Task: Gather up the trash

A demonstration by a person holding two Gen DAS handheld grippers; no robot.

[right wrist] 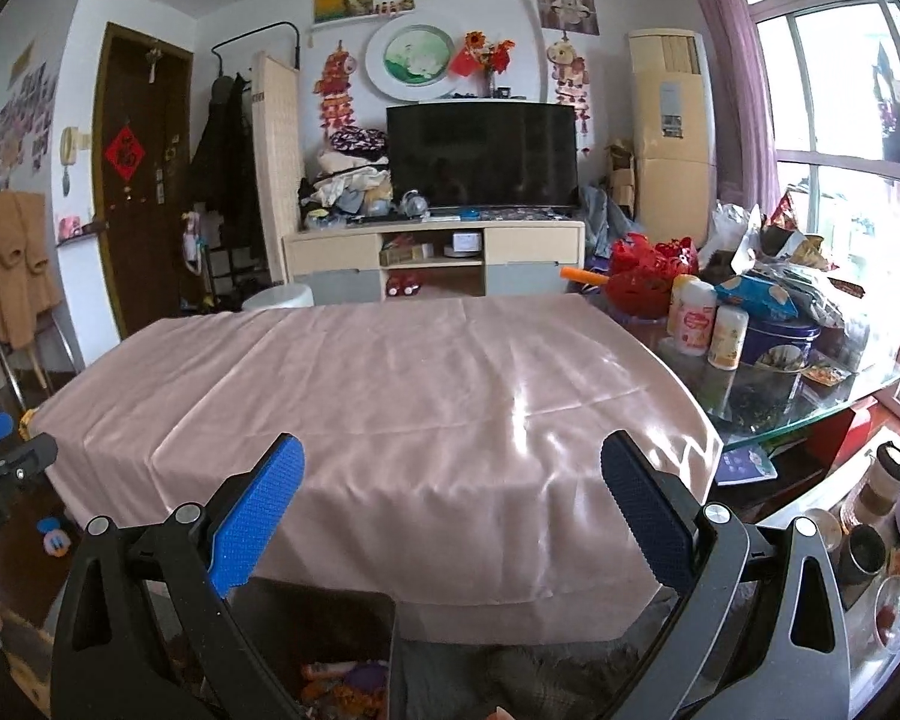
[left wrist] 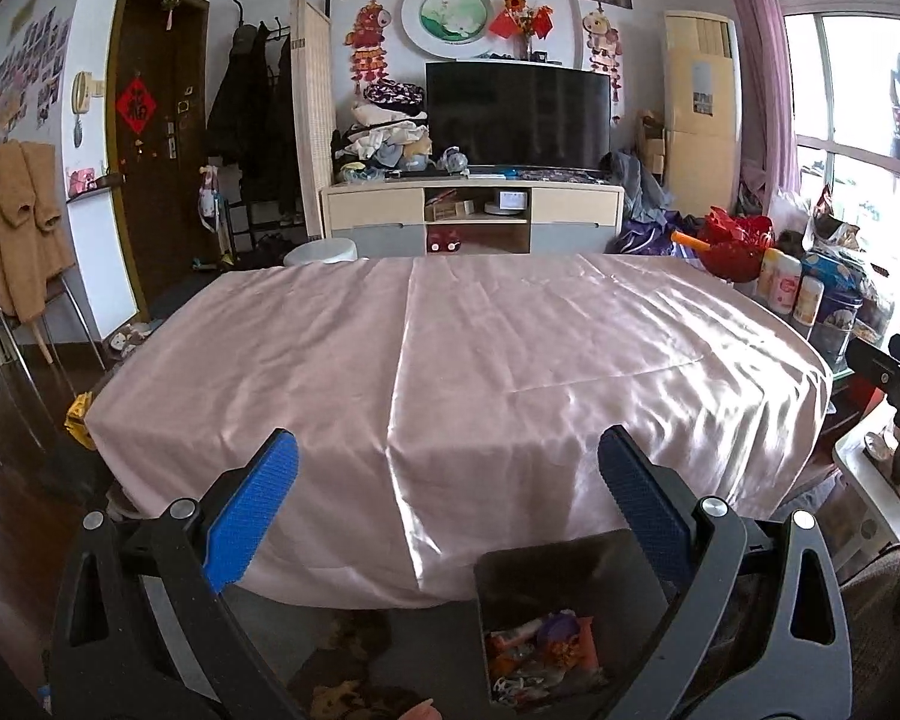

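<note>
Nearest the cameras, both tools are spread wide with nothing between the blue pads. The left tool (left wrist: 448,468) and the right tool (right wrist: 453,471) are held level, short of the near edge of the tabletop (left wrist: 450,348), facing across it.

Directly below the tools, on the floor against the hanging pink cloth (right wrist: 390,396), stands a dark trash bin (left wrist: 564,606). It holds a layer of crumpled orange, purple and white scraps (left wrist: 540,648). In the right wrist view the same bin appears at lower left.

The cloth covers most of the tabletop, and no loose trash is visible on it. Judged from this, collection appears complete or nearly so.

At the right end, the cloth stops and bare glass (right wrist: 810,414) carries a crowded group: 2 white canisters (right wrist: 693,315), a blue tin (right wrist: 780,342), snack bags (right wrist: 756,294) and a red basket (right wrist: 648,282). Whether any of these counts as trash cannot be determined.

Farther back stand a TV cabinet (left wrist: 474,210) and a television (left wrist: 516,114).

Hazards from here:
- A reach into the crowded group may topple a canister, because the items stand touching.
- A pad catching the glossy cloth may drag it off the edge.
- A drop from this height may miss the bin, which sits partly hidden under the tools.
</note>
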